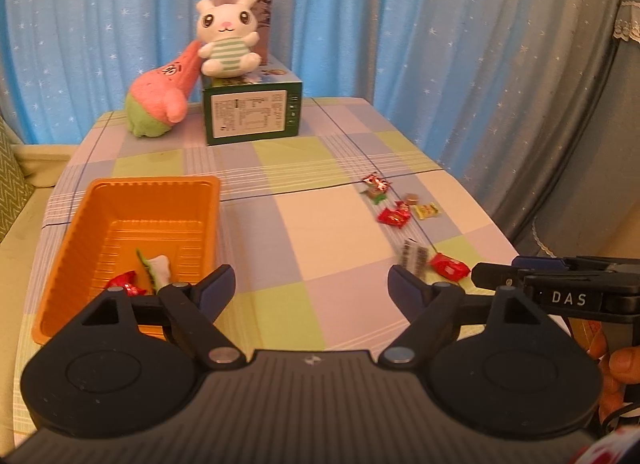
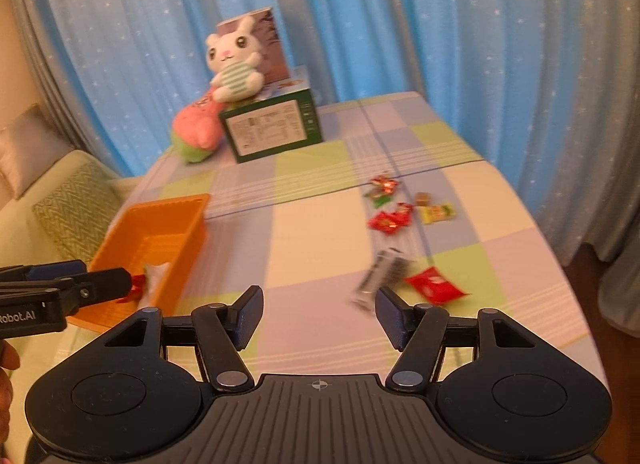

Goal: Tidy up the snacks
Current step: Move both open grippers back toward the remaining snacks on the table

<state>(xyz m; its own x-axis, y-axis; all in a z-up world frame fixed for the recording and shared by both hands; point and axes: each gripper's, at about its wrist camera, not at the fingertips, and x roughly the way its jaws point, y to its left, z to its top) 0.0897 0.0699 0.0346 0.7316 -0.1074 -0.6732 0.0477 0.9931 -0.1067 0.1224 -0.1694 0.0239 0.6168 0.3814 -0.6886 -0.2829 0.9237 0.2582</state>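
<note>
An orange tray point(image 1: 132, 199) sits on the checked tablecloth at the left, holding a red candy point(image 1: 124, 282) and a white-and-green snack point(image 1: 160, 266). My left gripper point(image 1: 312, 288) hangs open beside the tray's near right corner, with nothing between its fingers. Loose snacks lie to the right: a grey striped packet point(image 2: 380, 276), a red packet point(image 2: 434, 284), red candies point(image 2: 390, 219), a yellow one point(image 2: 438, 212) and a red-green pair point(image 2: 382, 185). My right gripper point(image 2: 318, 312) is open and empty, just short of the grey packet. The orange tray point(image 2: 160, 211) is to its left.
A green box point(image 1: 250, 111) stands at the back with a white plush rabbit point(image 1: 226, 35) on it and a pink plush point(image 1: 160, 91) leaning beside it. Blue starred curtains hang behind. The table's right edge point(image 1: 480, 199) drops off; a sofa point(image 2: 60, 191) lies left.
</note>
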